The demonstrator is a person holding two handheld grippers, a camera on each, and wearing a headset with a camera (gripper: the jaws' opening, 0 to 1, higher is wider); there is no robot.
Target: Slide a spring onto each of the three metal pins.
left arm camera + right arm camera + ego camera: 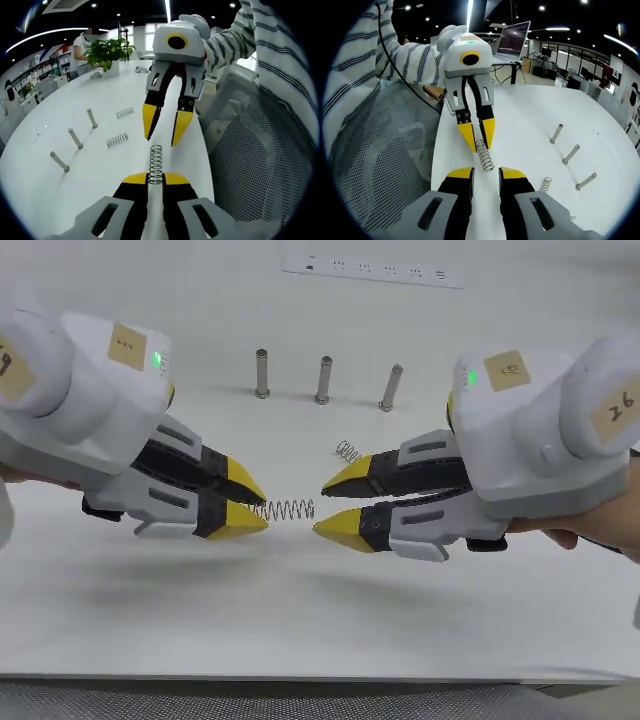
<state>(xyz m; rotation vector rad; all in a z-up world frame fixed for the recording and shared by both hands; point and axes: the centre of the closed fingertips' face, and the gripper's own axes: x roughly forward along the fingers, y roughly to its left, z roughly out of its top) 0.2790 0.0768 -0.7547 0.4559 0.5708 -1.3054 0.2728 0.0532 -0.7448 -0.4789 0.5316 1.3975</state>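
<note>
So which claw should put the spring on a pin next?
Left, probably. The left claw is shut on the spring; the right claw is open by its free end. All three pins are bare.

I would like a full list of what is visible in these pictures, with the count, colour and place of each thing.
upright cylindrical metal pins: three, grey, in a row on the far middle of the table, all bare
coiled metal wire springs: three, silver; two lie on the table beside the pins, one is held in the left tongs
flat white table: one, white, under everything
long power strip: one, white, far table edge
leafy potted plant: one, green, far end of the table
open laptop: one, dark, behind the left tongs
mesh chair: one, grey, beside the table
striped sleeve: white with dark stripes
left tongs: yellow tips, shut on a spring
right tongs: yellow tips, open, facing the spring's free end
</note>
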